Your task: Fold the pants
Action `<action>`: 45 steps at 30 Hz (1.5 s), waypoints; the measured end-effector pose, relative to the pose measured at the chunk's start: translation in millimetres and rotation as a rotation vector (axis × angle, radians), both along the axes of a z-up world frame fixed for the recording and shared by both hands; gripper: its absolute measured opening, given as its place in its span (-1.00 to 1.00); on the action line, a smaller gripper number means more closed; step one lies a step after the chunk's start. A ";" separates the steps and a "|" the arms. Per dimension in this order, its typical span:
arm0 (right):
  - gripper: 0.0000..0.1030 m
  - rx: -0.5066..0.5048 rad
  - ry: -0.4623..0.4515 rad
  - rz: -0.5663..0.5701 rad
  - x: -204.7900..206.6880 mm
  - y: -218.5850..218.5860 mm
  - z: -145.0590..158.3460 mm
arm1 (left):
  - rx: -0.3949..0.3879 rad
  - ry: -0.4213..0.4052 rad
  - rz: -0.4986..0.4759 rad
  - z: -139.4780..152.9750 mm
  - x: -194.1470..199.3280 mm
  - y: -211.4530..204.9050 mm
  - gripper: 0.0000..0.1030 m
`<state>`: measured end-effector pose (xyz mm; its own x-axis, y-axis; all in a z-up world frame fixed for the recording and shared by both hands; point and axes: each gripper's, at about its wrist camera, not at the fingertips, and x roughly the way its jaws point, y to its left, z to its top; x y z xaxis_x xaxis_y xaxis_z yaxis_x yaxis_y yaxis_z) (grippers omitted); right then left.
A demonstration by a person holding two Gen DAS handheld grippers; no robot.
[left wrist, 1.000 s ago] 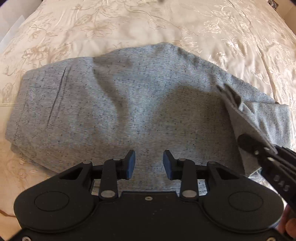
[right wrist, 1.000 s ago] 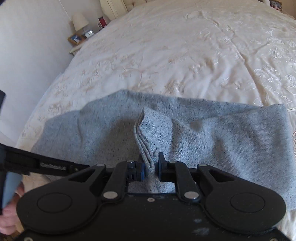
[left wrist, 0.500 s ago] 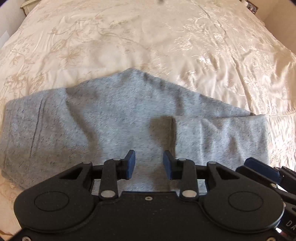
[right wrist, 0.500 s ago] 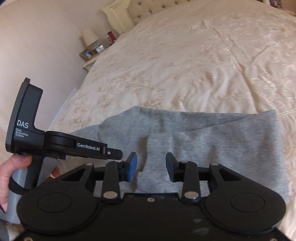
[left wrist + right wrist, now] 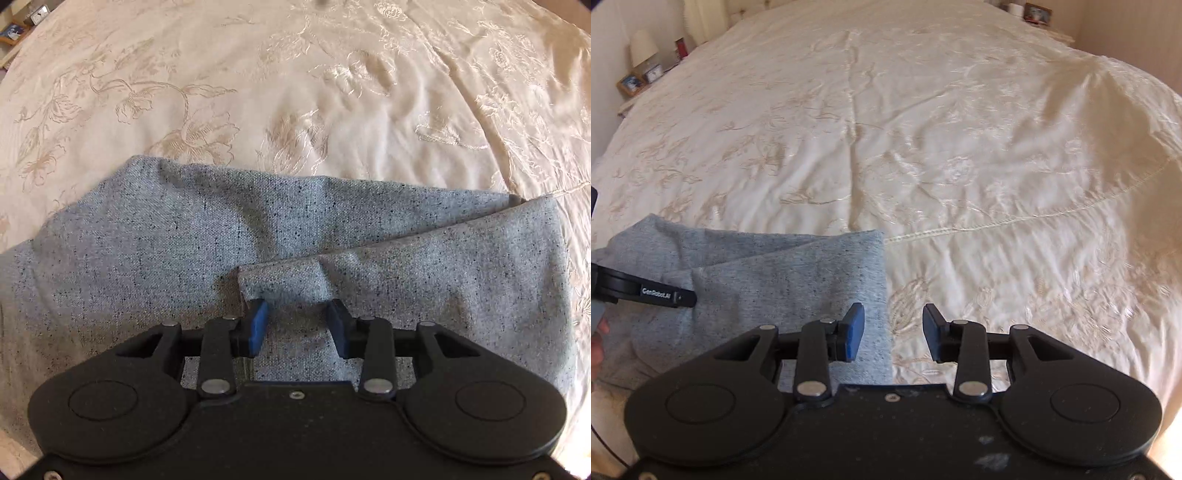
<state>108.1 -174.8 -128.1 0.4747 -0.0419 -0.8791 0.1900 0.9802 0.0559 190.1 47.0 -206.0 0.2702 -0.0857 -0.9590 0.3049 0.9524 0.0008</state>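
Note:
Grey speckled pants (image 5: 155, 258) lie folded on the cream bedspread (image 5: 295, 92). A folded-over flap (image 5: 443, 266) covers their right part. My left gripper (image 5: 298, 325) is open and low over the cloth, with the flap's left corner (image 5: 280, 284) resting between its blue fingertips. In the right wrist view the pants (image 5: 775, 273) fill the lower left. My right gripper (image 5: 893, 332) is open above their right edge, its left finger over grey cloth and its right finger over bedspread (image 5: 997, 166). The left gripper's body (image 5: 646, 291) pokes in from the left.
A hand (image 5: 596, 343) shows at the left edge of the right wrist view. A bedside table with a lamp (image 5: 642, 44) and framed pictures (image 5: 631, 83) stands at the far left. Wide embroidered bedspread stretches beyond and right of the pants.
My right gripper let go of the fold it pinched, opened, and swung right to the pants' edge. My left gripper moved in low onto the laid-down flap's corner.

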 end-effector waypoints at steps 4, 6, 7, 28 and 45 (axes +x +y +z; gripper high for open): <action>-0.34 0.143 -0.048 0.097 20.1 -2.1 -0.4 | -0.020 -0.046 0.037 24.6 -24.2 11.7 -0.10; -0.39 0.149 -0.016 0.146 40.9 1.3 -12.7 | -0.045 -0.038 0.054 30.6 -39.6 16.8 -0.10; -0.42 0.144 -0.003 0.162 48.6 1.1 -19.6 | -0.051 -0.026 0.063 29.7 -45.7 18.4 -0.10; -0.90 0.167 0.205 0.315 -16.3 12.0 -59.1 | 0.032 0.028 0.235 -0.9 -92.0 25.0 0.00; -0.75 0.276 0.107 0.191 5.2 106.8 -12.7 | -0.014 -0.007 0.339 33.5 -97.2 167.9 0.00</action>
<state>113.3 -68.1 -140.8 0.3559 0.2852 -0.8900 0.0236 0.9493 0.3136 92.9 214.9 -172.5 0.2922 -0.0030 -0.9564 -0.0292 0.9995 -0.0121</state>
